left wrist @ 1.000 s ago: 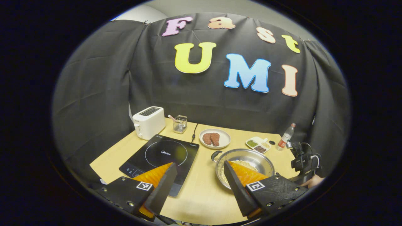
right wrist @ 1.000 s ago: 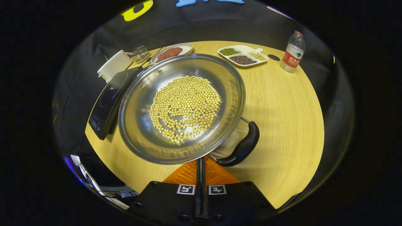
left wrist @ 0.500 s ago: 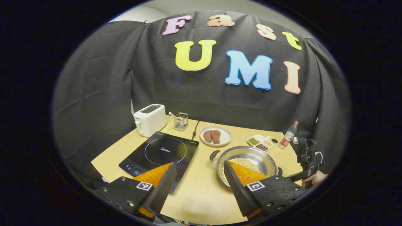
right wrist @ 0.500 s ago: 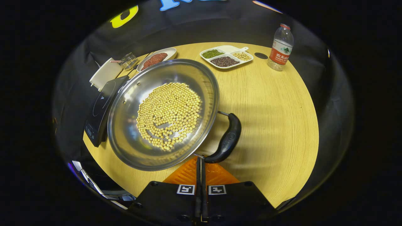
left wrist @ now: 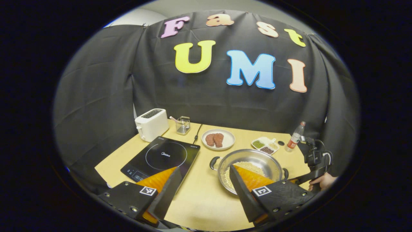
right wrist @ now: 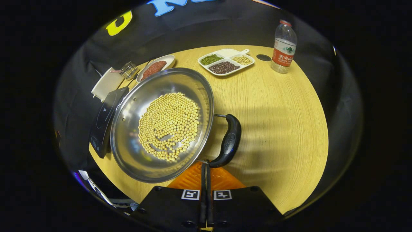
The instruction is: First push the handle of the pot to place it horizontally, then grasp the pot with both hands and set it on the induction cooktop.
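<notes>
Step one, handle push: right gripper [right wrist: 206, 167], fingers pressed together, nudges the pot handle [right wrist: 229, 141] at lower centre. Left gripper [left wrist: 203, 190] spread, idle. Next: both handles of the steel pot [right wrist: 135, 129] need grasping

left gripper view far back, right gripper view close above pot [right wrist: 161, 125]

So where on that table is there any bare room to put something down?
Bare wood lies right of the pot, between its black handle and the bottle, and at the near edge before the cooktop. The back row, toaster to bean tray, is crowded.
</notes>
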A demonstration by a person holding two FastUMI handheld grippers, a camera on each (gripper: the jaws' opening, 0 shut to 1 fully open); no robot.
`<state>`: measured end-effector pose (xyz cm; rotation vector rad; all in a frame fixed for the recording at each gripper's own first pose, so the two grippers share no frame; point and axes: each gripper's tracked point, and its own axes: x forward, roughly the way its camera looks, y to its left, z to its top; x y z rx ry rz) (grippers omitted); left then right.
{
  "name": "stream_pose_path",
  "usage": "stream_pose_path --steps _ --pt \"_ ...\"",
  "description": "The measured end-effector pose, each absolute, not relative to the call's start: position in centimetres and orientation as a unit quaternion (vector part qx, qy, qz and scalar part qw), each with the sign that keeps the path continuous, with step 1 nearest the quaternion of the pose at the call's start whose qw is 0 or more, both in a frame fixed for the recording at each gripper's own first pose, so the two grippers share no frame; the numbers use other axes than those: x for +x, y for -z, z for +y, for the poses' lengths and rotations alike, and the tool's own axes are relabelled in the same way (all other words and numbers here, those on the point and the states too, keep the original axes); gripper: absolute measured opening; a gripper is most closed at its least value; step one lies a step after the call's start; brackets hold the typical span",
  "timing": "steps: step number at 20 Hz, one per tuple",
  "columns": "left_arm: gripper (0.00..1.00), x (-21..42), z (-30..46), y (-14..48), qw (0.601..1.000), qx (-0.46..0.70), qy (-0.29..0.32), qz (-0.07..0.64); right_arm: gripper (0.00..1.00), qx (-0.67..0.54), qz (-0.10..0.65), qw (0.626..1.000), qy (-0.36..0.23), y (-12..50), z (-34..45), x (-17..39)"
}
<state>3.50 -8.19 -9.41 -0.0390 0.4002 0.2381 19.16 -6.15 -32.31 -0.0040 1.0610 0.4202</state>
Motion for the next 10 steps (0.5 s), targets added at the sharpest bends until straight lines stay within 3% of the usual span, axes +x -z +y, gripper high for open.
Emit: stream_pose_path --steps 10 --pt "0.92 3.9 -8.5 9.3 0.975 -0.015 -0.099 0.198 0.02 0.044 0.478 0.863 -0.155 31.3 -6.8 21.7"
